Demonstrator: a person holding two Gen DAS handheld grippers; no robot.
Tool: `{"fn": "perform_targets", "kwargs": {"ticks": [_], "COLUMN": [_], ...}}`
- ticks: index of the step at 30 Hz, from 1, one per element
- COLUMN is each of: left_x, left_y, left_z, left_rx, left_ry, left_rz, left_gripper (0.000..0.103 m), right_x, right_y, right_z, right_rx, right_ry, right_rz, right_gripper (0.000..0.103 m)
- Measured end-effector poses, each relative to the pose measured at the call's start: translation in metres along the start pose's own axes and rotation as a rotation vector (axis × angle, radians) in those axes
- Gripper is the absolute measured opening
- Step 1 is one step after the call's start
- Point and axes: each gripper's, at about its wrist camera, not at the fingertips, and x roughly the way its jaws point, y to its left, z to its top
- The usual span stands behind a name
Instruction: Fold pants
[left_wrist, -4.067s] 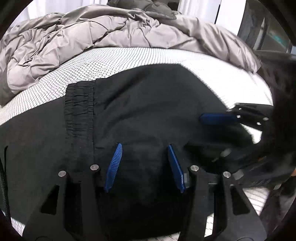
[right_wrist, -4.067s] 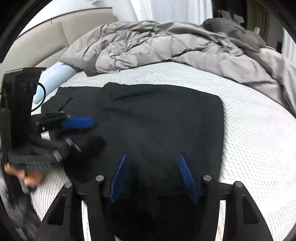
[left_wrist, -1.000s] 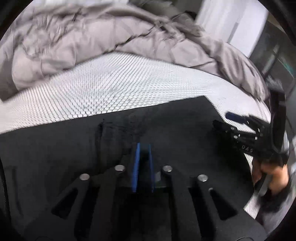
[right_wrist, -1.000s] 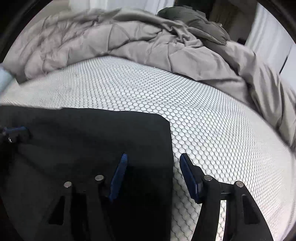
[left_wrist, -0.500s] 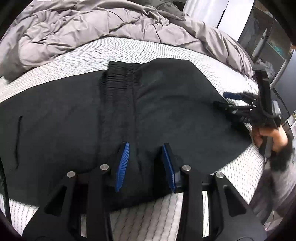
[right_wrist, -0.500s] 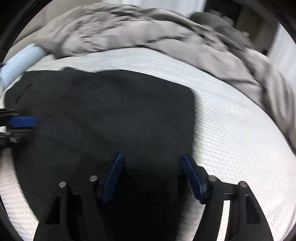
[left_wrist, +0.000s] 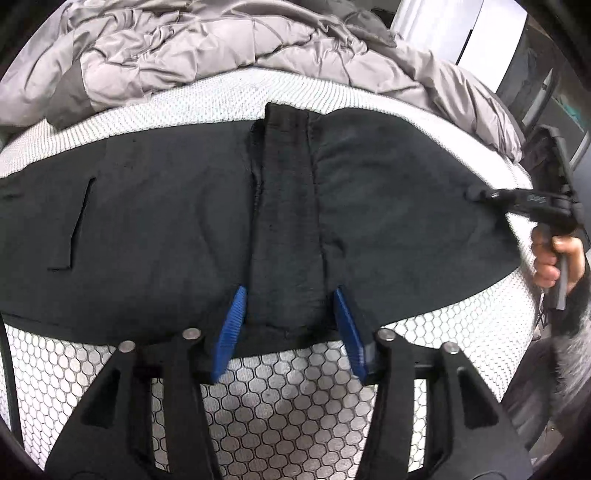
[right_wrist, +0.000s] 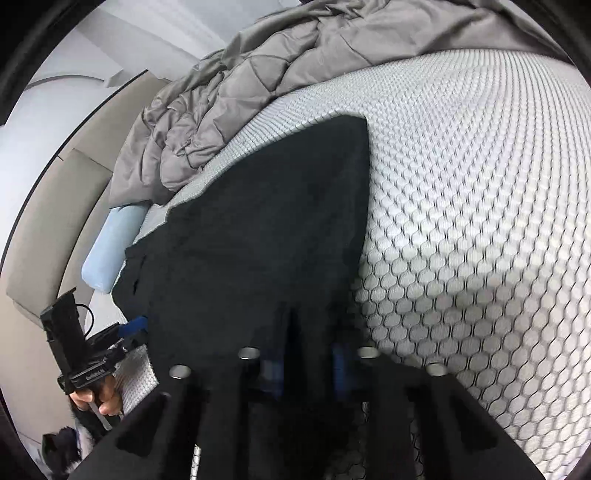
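Black pants (left_wrist: 177, 221) lie flat across the white honeycomb mattress (left_wrist: 280, 398), also seen in the right wrist view (right_wrist: 266, 229). The elastic waistband (left_wrist: 286, 221) runs away from my left gripper (left_wrist: 286, 325), which is open with its blue pads on either side of the waistband's near end. My right gripper (right_wrist: 301, 354) is shut on the pants' right edge; the cloth drapes over its fingers and hides the pads. The right gripper also shows at the far right of the left wrist view (left_wrist: 476, 194), pinching the fabric edge.
A rumpled grey duvet (left_wrist: 221, 48) is piled at the back of the bed, also in the right wrist view (right_wrist: 240, 96). A light blue bolster (right_wrist: 110, 251) lies by the beige headboard (right_wrist: 48, 229). Bare mattress (right_wrist: 480, 221) spreads to the right.
My left gripper opened wider and drew back to the pants' near edge. My right gripper went from open above the pants to shut on their right edge.
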Motion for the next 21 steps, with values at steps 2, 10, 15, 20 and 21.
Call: {"fn": "perform_targets", "kwargs": {"ticks": [2,10,15,20,21], "left_x": [0.003,-0.022,-0.064,-0.101,-0.100], "left_y": [-0.002,0.020,0.073,0.149,0.167], "left_z": [0.001,0.006,-0.002,-0.040,-0.048], "left_rx": [0.004,-0.073,-0.276,-0.577,-0.654], "left_ry": [0.002,-0.048,-0.133,-0.270,-0.271], "left_rz": [-0.004,-0.026,0.062,0.094,0.089], "left_gripper": [0.048,0.048,0.052,0.075,0.077], "right_x": [-0.007,-0.027,-0.043,-0.045,-0.043], "right_y": [0.006,-0.001,0.006,0.001,0.002], "right_z": [-0.005,-0.018,-0.024,-0.032,-0.034], "right_rx": [-0.015,-0.005,-0.058,-0.051,-0.053], "right_ry": [0.005,-0.016,-0.106,-0.129,-0.129], "right_rz": [-0.009,-0.051,-0.104,-0.080,-0.081], "right_gripper": [0.010,0.026,0.047,0.056,0.062]}}
